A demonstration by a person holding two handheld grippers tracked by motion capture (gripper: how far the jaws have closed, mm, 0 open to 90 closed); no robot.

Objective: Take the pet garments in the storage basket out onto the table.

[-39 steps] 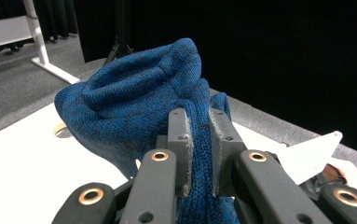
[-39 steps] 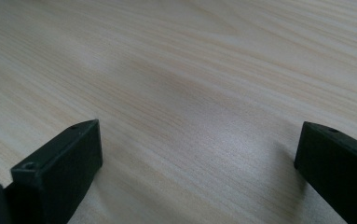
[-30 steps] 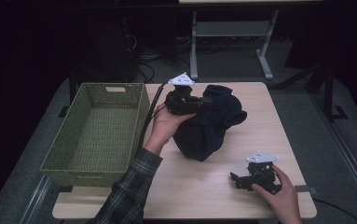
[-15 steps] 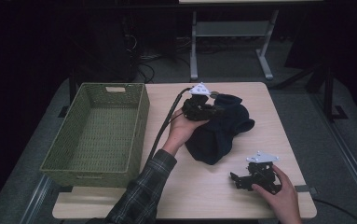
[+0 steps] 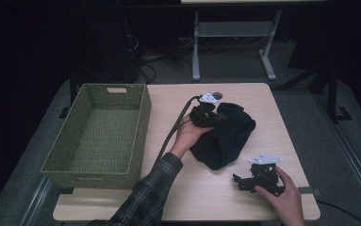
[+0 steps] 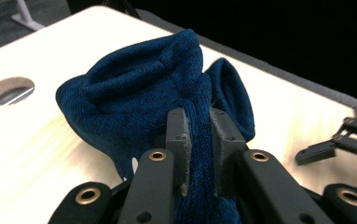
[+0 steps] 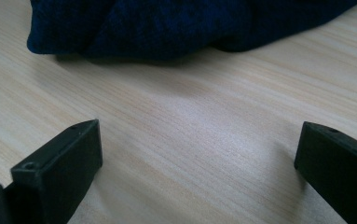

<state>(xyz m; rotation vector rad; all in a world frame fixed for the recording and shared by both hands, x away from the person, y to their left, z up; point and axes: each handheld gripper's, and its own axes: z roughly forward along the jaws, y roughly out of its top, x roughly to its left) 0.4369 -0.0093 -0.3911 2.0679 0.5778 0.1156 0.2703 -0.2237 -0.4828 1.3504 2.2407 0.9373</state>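
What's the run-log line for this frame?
left gripper: shut on cloth | right gripper: open, on table, apart from cloth | basket: empty

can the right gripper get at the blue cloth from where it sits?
Probably yes. The right gripper rests open on the table, jaws aimed at the blue cloth, with bare wood between them in its own view. The left gripper is already clamped on a fold farther up, leaving the near edge free.
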